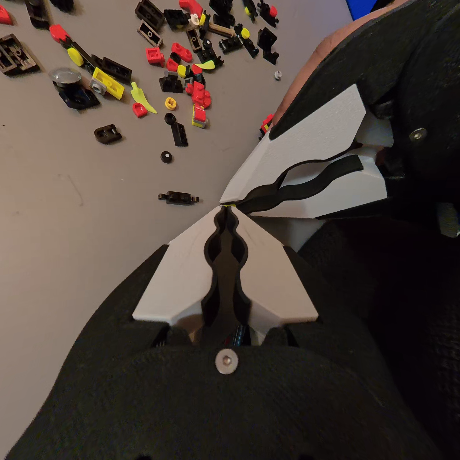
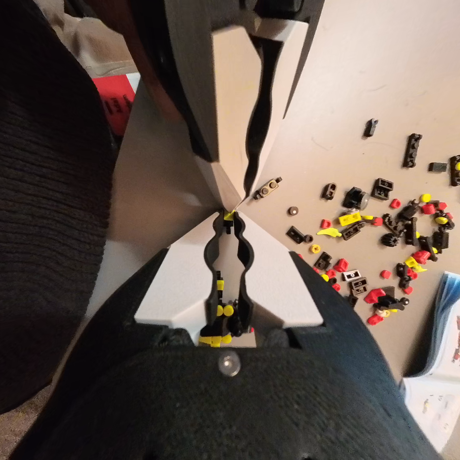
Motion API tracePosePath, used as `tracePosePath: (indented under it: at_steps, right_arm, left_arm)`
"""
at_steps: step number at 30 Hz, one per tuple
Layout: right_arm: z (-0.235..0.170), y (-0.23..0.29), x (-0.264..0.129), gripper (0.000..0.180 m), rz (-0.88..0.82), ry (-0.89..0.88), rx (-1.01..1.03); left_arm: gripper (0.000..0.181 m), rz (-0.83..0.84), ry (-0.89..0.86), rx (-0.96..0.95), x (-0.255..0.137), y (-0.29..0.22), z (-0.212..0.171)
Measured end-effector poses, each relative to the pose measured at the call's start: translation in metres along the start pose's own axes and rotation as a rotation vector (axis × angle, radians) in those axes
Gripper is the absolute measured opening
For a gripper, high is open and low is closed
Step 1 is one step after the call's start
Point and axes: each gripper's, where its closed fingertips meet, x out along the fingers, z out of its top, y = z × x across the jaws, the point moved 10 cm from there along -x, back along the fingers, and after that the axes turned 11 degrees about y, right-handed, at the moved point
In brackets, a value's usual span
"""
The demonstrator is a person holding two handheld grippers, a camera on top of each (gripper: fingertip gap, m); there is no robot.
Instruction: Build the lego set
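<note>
L gripper (image 1: 226, 207) pinched shut, tip-to-tip w/ R gripper (image 2: 227, 216), which clamps black-yellow subassembly (image 2: 219, 321). Tiny yellow piece (image 2: 228, 215) sits betw tips; slight misalignment prob pops it loose onto table (image 1: 74, 224).

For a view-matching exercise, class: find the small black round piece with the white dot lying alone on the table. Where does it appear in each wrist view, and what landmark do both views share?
Left wrist view: black round piece lies upper centre, left of the right gripper.
Right wrist view: same piece sits right of centre.
Shared landmark: the black clip plate nearby.
</note>
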Motion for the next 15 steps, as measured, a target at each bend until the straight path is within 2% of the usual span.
tracePosePath:
  at_steps: [5, 15]
  right_arm:
    - [0.0025, 0.0023, 0.0001, 0.007, -0.027, 0.031, -0.013]
    - [-0.0030, 0.0025, 0.0029, 0.007, -0.046, -0.024, 0.009]
  left_arm:
    - [0.002, 0.055, -0.001, 0.035, 0.0005, -0.0048, -0.0009]
    - [0.001, 0.027, -0.001, 0.027, 0.0013, -0.0004, -0.0023]
